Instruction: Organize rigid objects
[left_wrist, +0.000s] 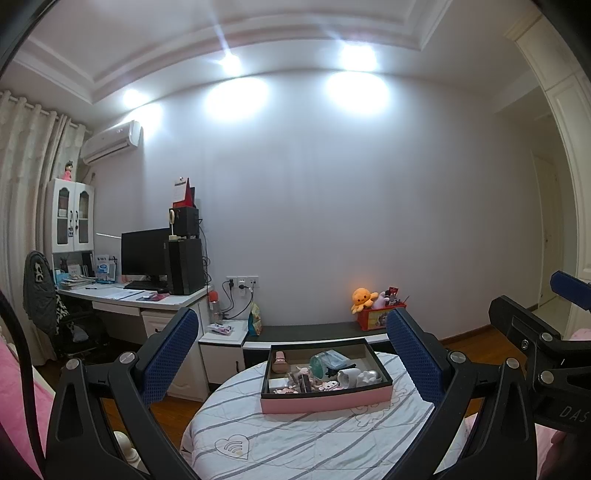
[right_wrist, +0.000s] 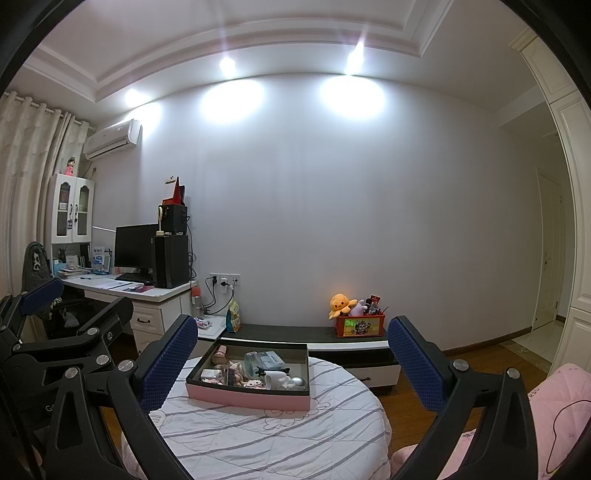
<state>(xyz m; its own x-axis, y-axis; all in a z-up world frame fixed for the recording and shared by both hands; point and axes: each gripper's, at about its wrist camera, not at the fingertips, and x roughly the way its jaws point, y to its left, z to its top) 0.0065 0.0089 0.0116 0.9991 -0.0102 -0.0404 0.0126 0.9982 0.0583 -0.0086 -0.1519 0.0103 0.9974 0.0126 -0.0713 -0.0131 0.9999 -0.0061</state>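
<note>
A pink box with a dark inside (left_wrist: 325, 400) (right_wrist: 247, 398) rests on a round table under a striped quilted cloth (left_wrist: 314, 443) (right_wrist: 273, 435). Several small things lie in it: a pink cylinder (left_wrist: 279, 361) (right_wrist: 220, 354), a teal case (left_wrist: 327, 360) (right_wrist: 264, 360), small pink figures (left_wrist: 306, 380) (right_wrist: 240, 374), and white and silver pieces (left_wrist: 364, 376) (right_wrist: 291, 382). My left gripper (left_wrist: 295, 354) is open, held above the table short of the box, nothing between its blue pads. My right gripper (right_wrist: 291, 360) is open likewise, empty. Each gripper shows at the edge of the other's view.
A low dark-topped bench (left_wrist: 314, 334) (right_wrist: 306, 334) along the wall carries a red bin of toys with an orange plush octopus (left_wrist: 364, 299) (right_wrist: 341, 304). A desk with monitor and speakers (left_wrist: 147, 291) (right_wrist: 136, 284) stands at left. Pink bedding (right_wrist: 554, 406) lies at right.
</note>
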